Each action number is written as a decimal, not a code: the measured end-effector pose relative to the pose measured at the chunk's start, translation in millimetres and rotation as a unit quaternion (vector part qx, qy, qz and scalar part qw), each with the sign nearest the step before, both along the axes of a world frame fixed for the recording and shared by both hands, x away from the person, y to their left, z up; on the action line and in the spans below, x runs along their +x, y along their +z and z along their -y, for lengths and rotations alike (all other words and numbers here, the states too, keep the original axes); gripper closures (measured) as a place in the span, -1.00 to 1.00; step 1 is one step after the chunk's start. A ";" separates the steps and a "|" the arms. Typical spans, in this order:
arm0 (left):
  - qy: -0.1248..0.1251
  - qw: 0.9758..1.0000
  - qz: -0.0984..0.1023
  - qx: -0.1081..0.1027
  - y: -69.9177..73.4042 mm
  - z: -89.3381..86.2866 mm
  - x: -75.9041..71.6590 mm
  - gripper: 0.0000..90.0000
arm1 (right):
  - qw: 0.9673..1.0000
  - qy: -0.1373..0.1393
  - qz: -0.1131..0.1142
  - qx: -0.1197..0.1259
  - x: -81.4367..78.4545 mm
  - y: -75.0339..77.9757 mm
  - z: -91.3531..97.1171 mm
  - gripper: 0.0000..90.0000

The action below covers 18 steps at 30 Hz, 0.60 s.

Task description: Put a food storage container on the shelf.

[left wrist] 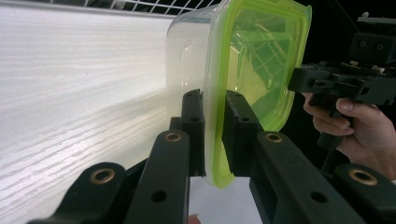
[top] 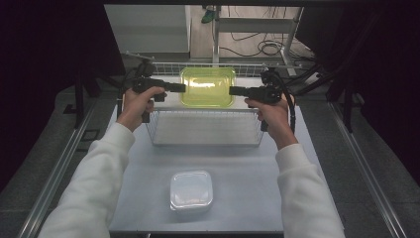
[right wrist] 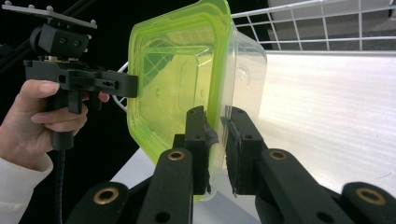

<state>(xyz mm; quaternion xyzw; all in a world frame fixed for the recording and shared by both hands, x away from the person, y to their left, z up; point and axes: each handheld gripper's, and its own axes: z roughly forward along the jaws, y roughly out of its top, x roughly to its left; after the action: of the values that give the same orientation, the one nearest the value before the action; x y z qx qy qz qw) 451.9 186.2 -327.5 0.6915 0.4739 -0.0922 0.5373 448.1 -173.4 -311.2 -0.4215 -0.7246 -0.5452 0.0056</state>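
Container (top: 207, 87) level above basket (top: 205, 128), long axis left-right, green lid up; left tool (top: 179, 88) and right tool (top: 234, 90) clamp its opposite rims.

A white wire basket (top: 205, 128) sits mid-table (top: 247, 198), a clear lidded tub (top: 191, 190) nearer the person, cables (top: 262, 47) on the floor beyond.

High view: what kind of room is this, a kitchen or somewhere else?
Probably a lab or recording workroom, not a kitchen. Loose black cables lie on the floor behind a white table with metal rails beside it, and dark screens close it in. Both hands hold black tools gripping a green-lidded clear plastic box.
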 end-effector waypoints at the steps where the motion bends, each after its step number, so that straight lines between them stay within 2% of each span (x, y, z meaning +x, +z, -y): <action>1: 0.001 1.000 -0.003 -0.002 -1.1 0.1 1.4 0.78 | 1.000 -0.001 -0.005 0.002 1.3 -0.5 -0.6 0.77; 3: 0.003 1.000 -0.012 0.002 -3.0 0.0 4.1 0.78 | 1.000 -0.004 -0.013 0.001 4.6 -2.3 -1.1 0.77; 8: 0.007 1.000 -0.024 -0.010 -4.9 -0.9 10.0 0.77 | 0.999 -0.011 -0.038 0.006 11.9 -5.5 -1.7 0.76; 10: 0.008 0.999 -0.035 -0.020 -5.6 -0.5 12.9 0.75 | 0.998 -0.019 -0.055 0.007 15.5 -6.7 -2.1 0.75; 11: 0.017 0.998 -0.048 -0.028 -6.5 -0.5 15.9 0.75 | 0.997 -0.029 -0.072 0.013 19.8 -8.1 -2.1 0.74; 18: 0.038 0.996 -0.067 -0.038 -7.5 0.2 25.5 0.76 | 0.993 -0.060 -0.096 0.021 28.5 -9.8 -6.1 0.69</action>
<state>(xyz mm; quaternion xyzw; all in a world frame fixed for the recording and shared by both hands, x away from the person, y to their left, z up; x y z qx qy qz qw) 477.4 186.0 -335.0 0.6446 0.5308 -0.1358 0.5331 476.6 -167.3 -321.0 -0.5146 -0.6824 -0.5167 0.0507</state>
